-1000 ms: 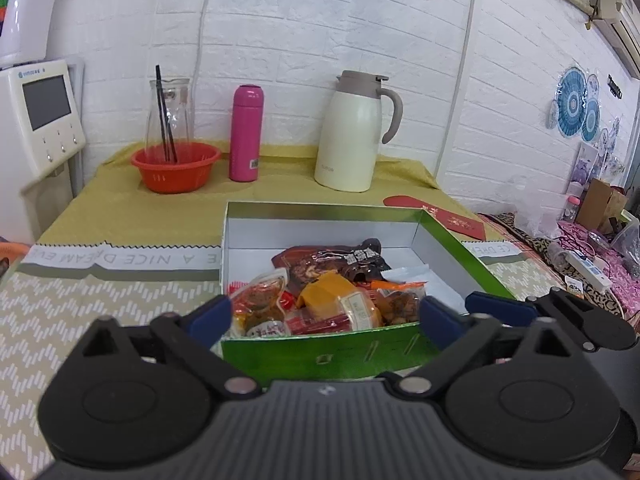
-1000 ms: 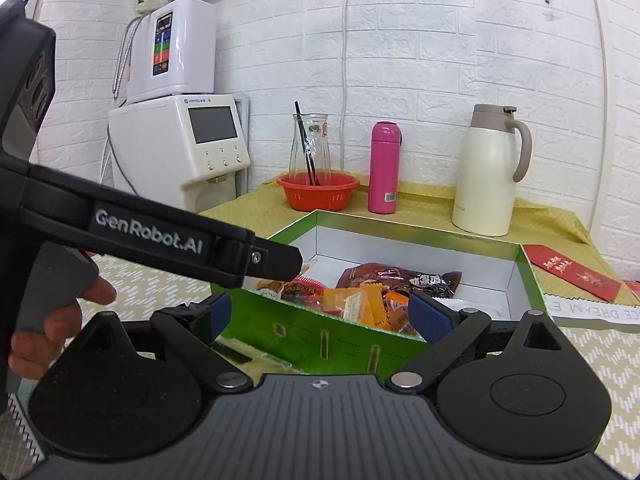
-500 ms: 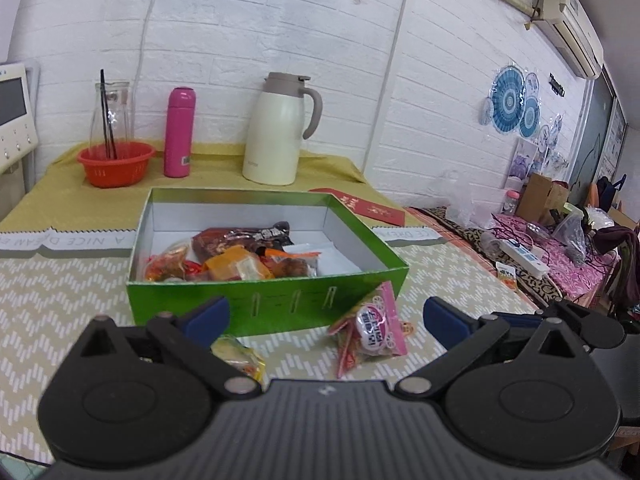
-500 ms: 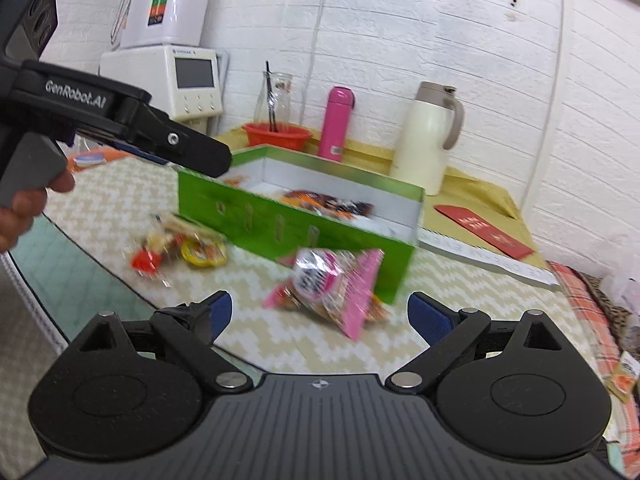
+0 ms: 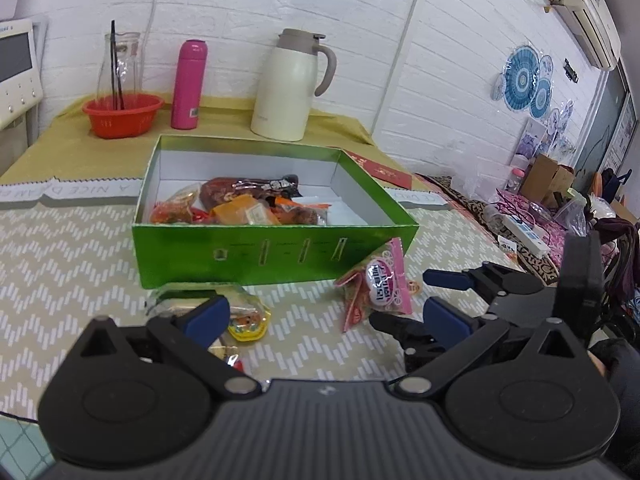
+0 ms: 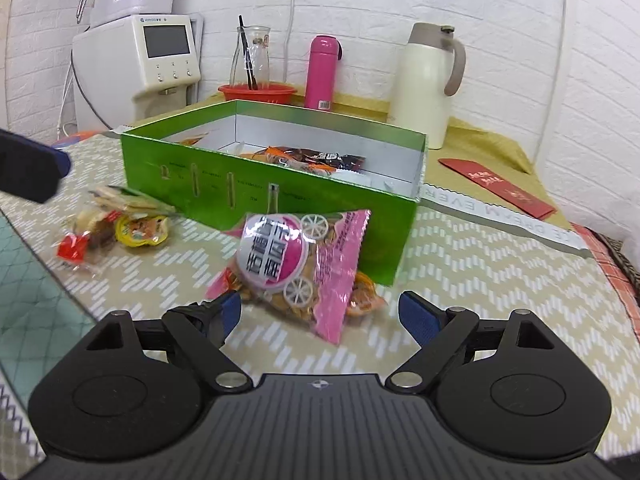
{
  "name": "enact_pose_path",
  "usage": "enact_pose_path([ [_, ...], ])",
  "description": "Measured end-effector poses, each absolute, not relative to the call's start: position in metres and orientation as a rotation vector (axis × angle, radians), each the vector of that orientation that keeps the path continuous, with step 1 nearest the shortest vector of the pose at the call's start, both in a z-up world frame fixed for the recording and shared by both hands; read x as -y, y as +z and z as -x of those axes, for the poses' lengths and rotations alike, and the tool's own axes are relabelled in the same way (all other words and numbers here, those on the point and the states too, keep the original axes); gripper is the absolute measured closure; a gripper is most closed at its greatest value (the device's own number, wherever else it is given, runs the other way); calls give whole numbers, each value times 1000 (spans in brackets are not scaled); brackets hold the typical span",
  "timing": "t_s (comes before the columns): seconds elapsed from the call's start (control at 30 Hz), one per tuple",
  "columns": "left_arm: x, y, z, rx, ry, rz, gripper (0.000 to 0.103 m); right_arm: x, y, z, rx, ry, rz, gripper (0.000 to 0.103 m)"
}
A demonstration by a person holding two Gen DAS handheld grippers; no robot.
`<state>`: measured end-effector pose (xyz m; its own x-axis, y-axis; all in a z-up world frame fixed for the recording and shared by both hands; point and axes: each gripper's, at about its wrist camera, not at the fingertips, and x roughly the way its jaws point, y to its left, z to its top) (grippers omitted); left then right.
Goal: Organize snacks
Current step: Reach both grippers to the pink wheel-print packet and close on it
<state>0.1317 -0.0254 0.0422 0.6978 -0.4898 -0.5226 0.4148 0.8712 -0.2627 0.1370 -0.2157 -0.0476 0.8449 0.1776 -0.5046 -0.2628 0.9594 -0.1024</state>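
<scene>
A green box (image 5: 272,252) (image 6: 256,184) with a white inside sits on the patterned cloth and holds several snack packs (image 5: 248,206). A pink snack bag (image 6: 296,264) (image 5: 378,284) leans against the box's front near its right corner. My right gripper (image 6: 320,314) is open just in front of that bag, its blue pads on either side of the bag's lower edge. Small wrapped snacks (image 6: 116,228) (image 5: 244,320) lie at the box's front left. My left gripper (image 5: 324,316) is open above them, holding nothing. The right gripper (image 5: 444,296) shows in the left wrist view.
Behind the box stand a cream thermos jug (image 5: 292,84), a pink bottle (image 5: 188,84) and a red bowl (image 5: 122,114) with a glass jar. A white appliance (image 6: 140,64) is at the back left. A red envelope (image 6: 496,186) lies at the right. The table edge is near on the left.
Both grippers have pulled back from the box and dropped lower. The pink bag and the loose snacks in front of the box have come into view; the right gripper is now close to the bag.
</scene>
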Motion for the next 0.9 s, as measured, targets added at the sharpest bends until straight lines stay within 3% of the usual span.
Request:
enact_pose_path([
  [0.07, 20, 43, -132, -625, -504, 146, 0, 214, -47, -144, -528, 256, 147, 0],
  [0.1, 18, 43, -131, -626, -508, 150, 0, 213, -46, -142, -542, 297, 122, 12],
  [0.13, 17, 42, -130, -627, -517, 150, 0, 211, -45, -137, -552, 325, 108, 38],
  [0.2, 15, 39, -126, -630, -530, 137, 0, 207, -44, -123, -586, 420, 86, 52],
  [0.3, 18, 31, -121, -643, -557, 102, 0, 195, -48, -96, -593, 467, 138, 50],
  [0.43, 31, 23, -119, -656, -592, 71, 0, 191, -46, -80, -565, 467, 175, 39],
  [0.53, 38, 25, -125, -646, -604, 74, 0, 192, -41, -89, -523, 390, 208, 2],
  [0.73, 61, 28, -160, -598, -609, 51, 3, 196, -37, -111, -526, 360, 147, 0],
  [0.8, 69, 23, -177, -625, -627, 57, 11, 196, -38, -116, -539, 349, 128, 0],
  [0.87, 74, 17, -193, -677, -643, 81, 25, 199, -40, -117, -547, 343, 98, 0],
  [0.9, 76, 13, -200, -702, -642, 94, 26, 200, -40, -119, -549, 344, 82, 0],
])
